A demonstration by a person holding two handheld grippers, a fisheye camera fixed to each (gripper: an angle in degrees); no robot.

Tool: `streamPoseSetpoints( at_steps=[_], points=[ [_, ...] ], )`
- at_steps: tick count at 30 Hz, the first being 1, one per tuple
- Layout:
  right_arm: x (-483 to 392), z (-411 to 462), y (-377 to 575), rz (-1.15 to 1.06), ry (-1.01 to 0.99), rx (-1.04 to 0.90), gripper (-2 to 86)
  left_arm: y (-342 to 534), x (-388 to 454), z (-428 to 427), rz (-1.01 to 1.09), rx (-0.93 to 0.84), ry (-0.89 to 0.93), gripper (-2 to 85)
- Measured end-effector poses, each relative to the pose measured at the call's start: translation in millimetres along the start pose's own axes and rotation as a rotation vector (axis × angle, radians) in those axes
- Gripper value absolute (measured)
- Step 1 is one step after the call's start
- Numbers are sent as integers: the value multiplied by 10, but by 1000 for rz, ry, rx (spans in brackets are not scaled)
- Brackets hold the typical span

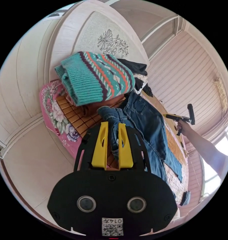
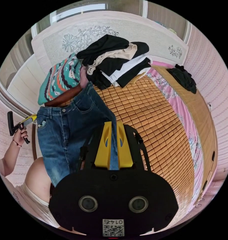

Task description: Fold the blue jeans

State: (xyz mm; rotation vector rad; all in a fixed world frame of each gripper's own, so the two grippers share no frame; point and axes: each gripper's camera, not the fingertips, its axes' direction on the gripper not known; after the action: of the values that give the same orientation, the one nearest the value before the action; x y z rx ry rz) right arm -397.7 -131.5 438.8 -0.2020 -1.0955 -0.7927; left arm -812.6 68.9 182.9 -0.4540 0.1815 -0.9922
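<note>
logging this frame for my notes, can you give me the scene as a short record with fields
garment: blue jeans, held up off the woven mat
left claw: shut on the jeans at the waistband
right claw: shut on the jeans' edge
folded pile: teal patterned sweater on top
other pile: black and white clothes by the headboard
loose item: dark cloth on the far side of the mat
fold state: not yet folded
</note>
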Motion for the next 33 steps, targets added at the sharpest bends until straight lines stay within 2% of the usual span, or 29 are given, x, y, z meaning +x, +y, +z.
streamPoseSetpoints(
  at_steps=[4, 7, 11, 15, 18, 20, 23, 26, 29, 33],
  points=[
    [-59, -408, 921, -30, -34, 54, 95, 404, 301, -178, 168, -2, -18, 70],
    [-145, -790, 2045, 8, 44, -2, 104, 861, 815, -134, 410, -134, 72, 68],
    [-283, -1299, 3557, 208, 106, -208, 107, 1593, 1785, 121, 719, -345, 236, 70],
    [-405, -1819, 4651, 479, 134, -275, 106, 2182, 2591, 477, 917, -483, 393, 71],
    [-463, -1976, 5094, 609, 180, -356, 128, 2682, 3193, 791, 1063, -574, 467, 81],
    [-509, -2040, 5202, 623, 167, -353, 135, 3115, 3581, 1069, 1205, -640, 427, 96],
    [-551, -2054, 5210, 626, 70, -344, 125, 3537, 3932, 1410, 1308, -756, 371, 124],
    [-541, -1946, 5169, 622, -57, -402, 87, 3815, 4133, 1583, 1428, -726, 245, 118],
    [-497, -1951, 5198, 662, -105, -451, 42, 3987, 4275, 1667, 1481, -750, 208, 113],
    [-461, -2381, 5315, 707, -196, -375, 39, 4078, 4412, 1836, 1465, -802, 180, 104]
  ],
)
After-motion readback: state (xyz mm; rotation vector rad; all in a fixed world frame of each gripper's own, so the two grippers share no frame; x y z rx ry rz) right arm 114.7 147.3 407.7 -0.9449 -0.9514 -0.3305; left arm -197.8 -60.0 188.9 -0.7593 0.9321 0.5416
